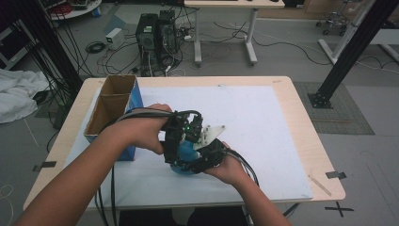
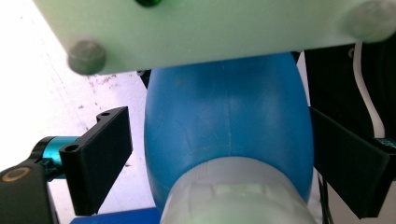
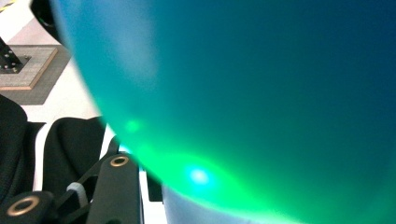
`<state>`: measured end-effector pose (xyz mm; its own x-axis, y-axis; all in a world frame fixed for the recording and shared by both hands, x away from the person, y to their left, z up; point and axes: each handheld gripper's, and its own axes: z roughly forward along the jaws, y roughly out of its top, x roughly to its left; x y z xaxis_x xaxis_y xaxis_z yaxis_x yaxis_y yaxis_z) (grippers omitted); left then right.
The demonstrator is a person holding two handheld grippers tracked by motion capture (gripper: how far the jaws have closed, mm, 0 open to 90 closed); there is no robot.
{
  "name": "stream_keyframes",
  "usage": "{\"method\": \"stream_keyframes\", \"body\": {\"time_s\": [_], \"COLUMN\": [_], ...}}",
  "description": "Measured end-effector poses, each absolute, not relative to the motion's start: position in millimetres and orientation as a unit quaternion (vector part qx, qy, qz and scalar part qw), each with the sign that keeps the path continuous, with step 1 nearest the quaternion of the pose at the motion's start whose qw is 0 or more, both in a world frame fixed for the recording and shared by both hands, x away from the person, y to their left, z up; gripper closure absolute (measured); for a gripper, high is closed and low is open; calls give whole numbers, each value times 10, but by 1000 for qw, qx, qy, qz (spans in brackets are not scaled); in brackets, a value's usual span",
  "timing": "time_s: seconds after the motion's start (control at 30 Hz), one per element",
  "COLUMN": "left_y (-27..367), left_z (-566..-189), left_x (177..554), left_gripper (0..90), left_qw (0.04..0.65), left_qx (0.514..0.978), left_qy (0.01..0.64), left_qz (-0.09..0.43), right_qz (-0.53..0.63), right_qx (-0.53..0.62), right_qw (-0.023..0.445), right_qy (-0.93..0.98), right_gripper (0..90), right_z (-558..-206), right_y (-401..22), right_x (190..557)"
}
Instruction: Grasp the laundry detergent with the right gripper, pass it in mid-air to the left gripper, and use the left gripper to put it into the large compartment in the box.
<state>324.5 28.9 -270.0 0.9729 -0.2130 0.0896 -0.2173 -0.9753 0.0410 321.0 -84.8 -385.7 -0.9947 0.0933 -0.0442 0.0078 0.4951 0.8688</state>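
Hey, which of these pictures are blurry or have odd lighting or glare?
High view: even light, sharp, soft shadows under the hands on the white mat. Left gripper view: the blue bottle is fairly sharp, its pale cap and the white plate above are blurred, the mat washed out. Right gripper view: the bottle sits too close, out of focus, with a green glow and a bright spot low down.

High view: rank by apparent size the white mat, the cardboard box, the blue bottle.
1. white mat, largest by far.
2. cardboard box.
3. blue bottle, smallest as seen, though the two grippers cover most of it, so its true extent is unsure.
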Motion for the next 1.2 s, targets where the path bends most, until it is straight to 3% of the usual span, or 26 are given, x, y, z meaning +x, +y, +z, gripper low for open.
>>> {"method": "stream_keyframes", "body": {"time_s": [0.73, 1.2], "left_y": [278, 286], "left_z": [-2713, -2689], "left_x": [3263, 3262], "left_gripper": [135, 209], "left_qw": [15, 16], "left_qx": [994, 994], "left_qy": [-104, -101], "left_qz": [42, 36], "right_qz": [501, 502], "right_qx": [30, 30], "right_qw": [43, 43], "right_qy": [864, 863], "right_gripper": [465, 466], "right_z": [-3858, -3854], "right_y": [-845, -838], "right_x": [3218, 3221]}}
